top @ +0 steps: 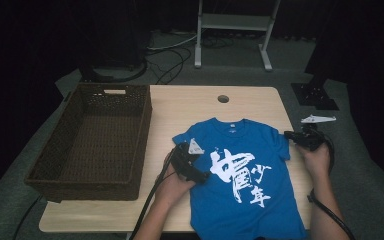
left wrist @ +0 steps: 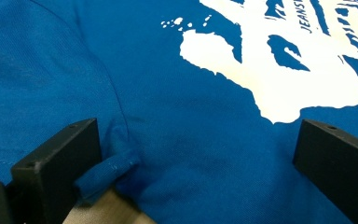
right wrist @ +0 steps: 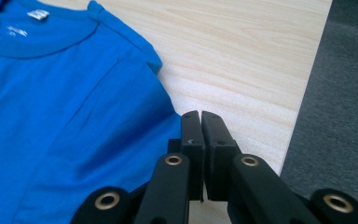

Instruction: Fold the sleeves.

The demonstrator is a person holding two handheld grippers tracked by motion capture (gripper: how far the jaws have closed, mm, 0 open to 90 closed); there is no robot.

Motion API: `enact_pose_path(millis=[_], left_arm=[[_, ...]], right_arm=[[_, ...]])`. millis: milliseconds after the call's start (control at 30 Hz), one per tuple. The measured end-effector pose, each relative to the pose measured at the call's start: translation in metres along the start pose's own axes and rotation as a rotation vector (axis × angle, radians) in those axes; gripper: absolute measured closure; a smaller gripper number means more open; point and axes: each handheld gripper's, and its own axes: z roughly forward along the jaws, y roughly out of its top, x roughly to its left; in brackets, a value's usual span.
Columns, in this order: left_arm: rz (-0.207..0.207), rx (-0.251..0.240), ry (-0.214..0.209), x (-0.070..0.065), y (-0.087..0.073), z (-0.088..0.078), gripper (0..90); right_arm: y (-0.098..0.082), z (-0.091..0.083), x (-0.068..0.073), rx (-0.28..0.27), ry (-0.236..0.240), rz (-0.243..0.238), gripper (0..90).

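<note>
A blue T-shirt (top: 215, 210) with white lettering lies flat, front up, on the pale wooden table (top: 190, 105), collar away from me. My left gripper (top: 199, 162) rests on the shirt's left armpit; in the left gripper view its jaws (left wrist: 198, 130) stand wide open over the blue cloth (left wrist: 191, 93), the left one touching a small fold of the hem. My right gripper (top: 287, 135) sits at the right sleeve's outer edge. In the right gripper view its jaws (right wrist: 200, 114) are pressed together beside the sleeve hem (right wrist: 165, 100); no cloth shows between them.
A dark wicker basket (top: 87, 182) stands on the table's left side with nothing in it. A round cable hole (top: 223, 98) is near the far edge. The table's right edge runs close to the right gripper, grey carpet (right wrist: 340, 93) beyond it. A white stand (top: 230, 22) is behind.
</note>
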Motion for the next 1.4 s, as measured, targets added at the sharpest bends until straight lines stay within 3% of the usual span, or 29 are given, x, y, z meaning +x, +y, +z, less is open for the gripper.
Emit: enact_pose_path(millis=[367, 800, 1200, 1400], left_arm=[[0.000, 0.000, 0.000, 0.000, 0.000, 0.000, 0.1], [0.000, 0.000, 0.000, 0.000, 0.000, 0.000, 0.2], [0.000, 0.001, 0.001, 0.000, 0.000, 0.000, 0.2], [-0.001, 0.000, 0.001, 0.000, 0.000, 0.000, 0.1]], right_arm=[[0.001, -0.011, 0.013, -0.040, -0.006, -0.009, 88.6], [0.010, -0.014, 0.033, -0.052, 0.007, -0.076, 88.6], [0.020, -0.007, 0.057, -0.037, 0.034, -0.156, 88.6], [0.023, -0.005, 0.062, -0.034, 0.044, -0.171, 88.7]])
